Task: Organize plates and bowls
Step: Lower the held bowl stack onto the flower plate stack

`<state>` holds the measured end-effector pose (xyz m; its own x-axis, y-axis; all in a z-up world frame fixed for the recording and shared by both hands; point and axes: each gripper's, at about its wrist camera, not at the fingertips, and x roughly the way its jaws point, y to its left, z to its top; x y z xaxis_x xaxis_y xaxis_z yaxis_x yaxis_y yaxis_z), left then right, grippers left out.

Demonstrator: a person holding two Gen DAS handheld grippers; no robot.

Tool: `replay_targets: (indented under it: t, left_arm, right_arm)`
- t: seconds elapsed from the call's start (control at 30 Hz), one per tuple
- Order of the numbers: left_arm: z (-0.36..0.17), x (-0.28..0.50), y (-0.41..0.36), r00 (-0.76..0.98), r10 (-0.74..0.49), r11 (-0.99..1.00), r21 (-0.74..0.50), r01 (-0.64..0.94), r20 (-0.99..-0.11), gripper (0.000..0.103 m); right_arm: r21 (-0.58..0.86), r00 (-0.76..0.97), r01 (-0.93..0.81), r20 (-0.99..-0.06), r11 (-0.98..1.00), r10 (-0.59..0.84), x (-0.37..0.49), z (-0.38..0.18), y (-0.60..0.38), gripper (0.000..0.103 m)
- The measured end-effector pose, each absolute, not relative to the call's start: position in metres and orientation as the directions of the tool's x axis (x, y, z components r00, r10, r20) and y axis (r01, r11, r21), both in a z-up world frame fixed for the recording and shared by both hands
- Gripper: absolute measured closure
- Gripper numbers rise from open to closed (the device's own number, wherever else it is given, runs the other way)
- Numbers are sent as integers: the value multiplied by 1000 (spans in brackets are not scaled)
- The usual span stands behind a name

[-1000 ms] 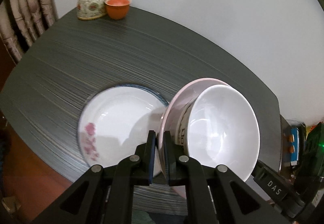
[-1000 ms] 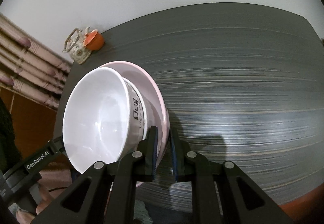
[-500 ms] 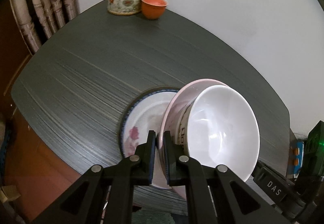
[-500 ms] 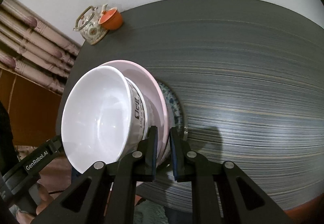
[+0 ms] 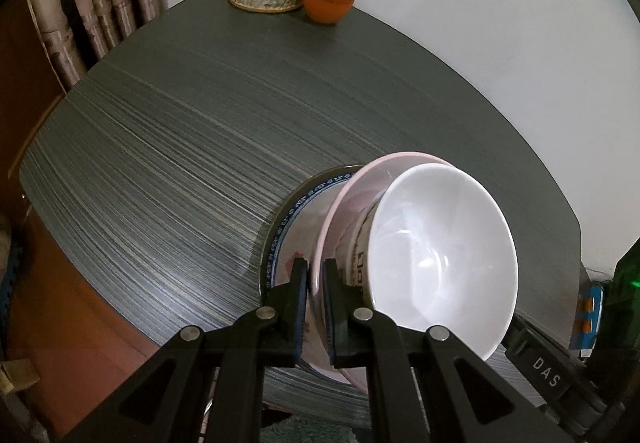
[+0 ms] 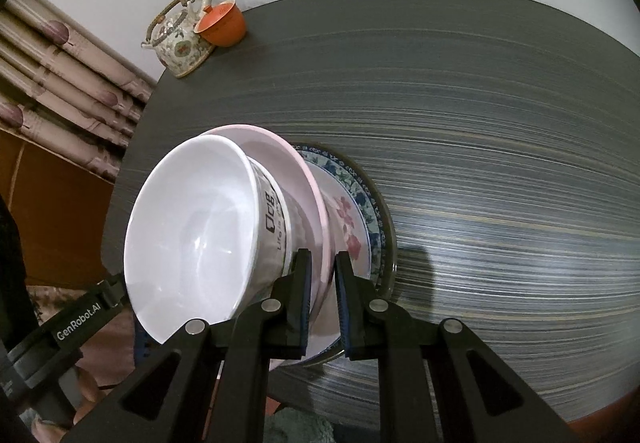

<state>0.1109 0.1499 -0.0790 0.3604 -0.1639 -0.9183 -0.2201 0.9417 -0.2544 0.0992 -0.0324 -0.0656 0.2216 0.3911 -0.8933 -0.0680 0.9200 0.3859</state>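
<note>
**Pink plate and bowl carried over the flowered plate**

The dark table [image 5: 200, 147] held a flowered plate [image 6: 352, 215] near its front edge. Above it, tilted, hung the pink plate [image 5: 360, 183] with the white bowl [image 5: 444, 259] sitting in it. The left gripper [image 5: 315, 283] and right gripper [image 6: 320, 275] were each clamped narrow on opposite rims of the pink plate. The stacking step seemed underway; next, probably, levelling and lowering it squarely before letting go.
</note>
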Motion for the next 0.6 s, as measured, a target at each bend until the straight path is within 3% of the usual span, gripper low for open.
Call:
replay_targets:
  t: [0.6]
  left_arm:
    - [-79,112,150,365,-165,948,-249,-197,-916,97]
  right_arm:
    - [373,229,-68,-897,925,378,101,-66,-29,88]
